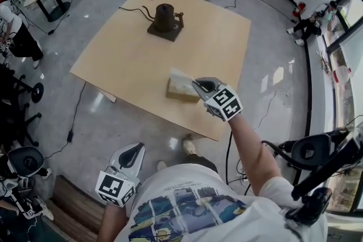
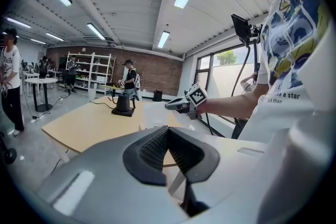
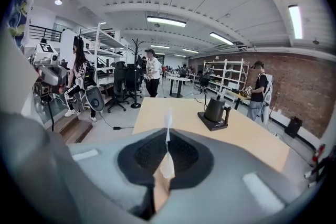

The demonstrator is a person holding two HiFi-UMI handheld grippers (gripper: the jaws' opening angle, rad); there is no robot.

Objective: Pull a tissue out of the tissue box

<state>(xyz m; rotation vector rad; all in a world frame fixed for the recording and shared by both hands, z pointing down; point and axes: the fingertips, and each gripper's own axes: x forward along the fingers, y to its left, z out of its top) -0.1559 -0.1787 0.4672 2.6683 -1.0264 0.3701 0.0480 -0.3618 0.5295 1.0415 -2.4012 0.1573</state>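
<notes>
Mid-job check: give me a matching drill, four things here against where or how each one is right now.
Things:
1. tissue
2. tissue box
3. kettle
4. left gripper

States:
A. standing at the far side of the table
B. pinched in the shut right gripper
C. held off the table near the person's body, jaws together, nothing between them
D. lying on the table near its near edge

Pairs: 1-B, 2-D, 3-A, 4-C

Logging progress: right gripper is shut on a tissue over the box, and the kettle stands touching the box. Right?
Not quite. The right gripper is shut on the tissue over the box, but the kettle stands well apart from it, as the head view shows.
</notes>
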